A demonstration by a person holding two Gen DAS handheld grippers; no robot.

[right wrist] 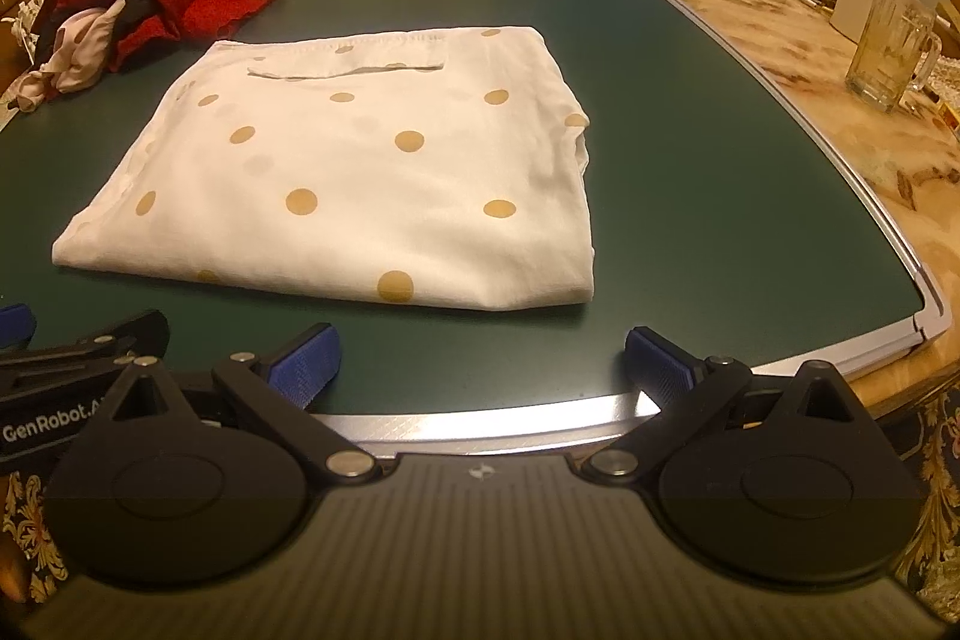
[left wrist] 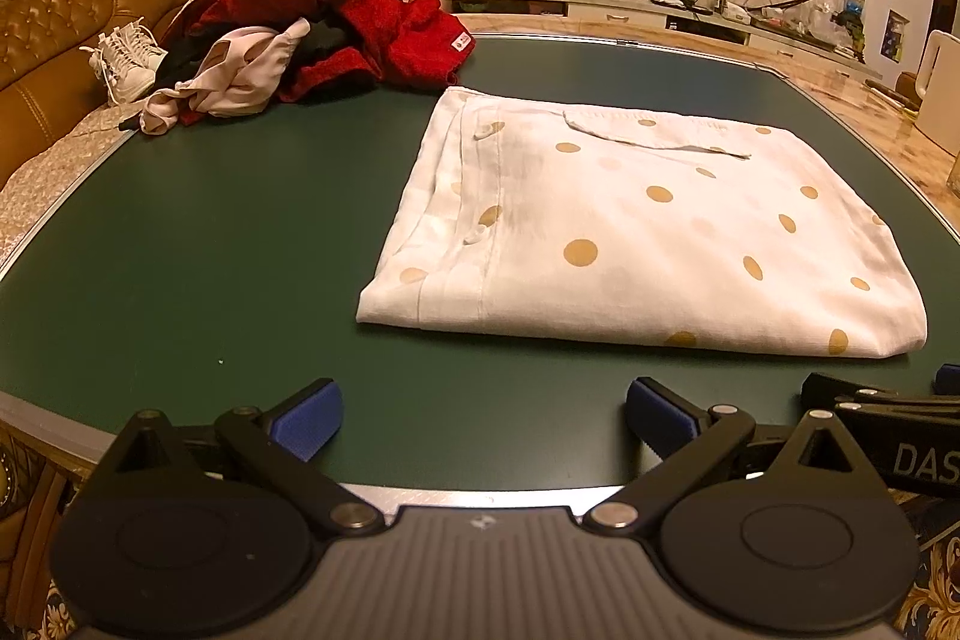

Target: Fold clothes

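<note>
A dark green table mat (left wrist: 210, 250) with a silver metal rim fills most of both wrist views, laid over a marbled orange tabletop (right wrist: 840, 112).

On the mat lies a white garment with gold polka dots (left wrist: 630, 232), folded into a flat rectangle, with two small buttons along the placket at its left side and a pocket opening near its far edge. It sits in the middle of the mat, slightly toward the person's right, apart from both grippers.

At the mat's far left corner sits a heap of unfolded clothes (left wrist: 312, 34): a red knitted piece on top, something black beneath it, and a pale pink garment (left wrist: 234, 82) spilling toward the front. It lies near the folded garment's far left corner (whether they touch is unclear).

Beside the mat on the right stands a clear glass mug (right wrist: 891, 46). A tan leather sofa (left wrist: 54, 34) with white sneakers (left wrist: 123, 61) on it lies beyond the heap.

The left gripper (left wrist: 485, 415) hovers over the near edge of the mat, its blue-padded fingers (left wrist: 306, 421) spread wide, holding and touching nothing. The right gripper (right wrist: 480, 361) sits just beside it over the same edge, equally wide and empty.
</note>
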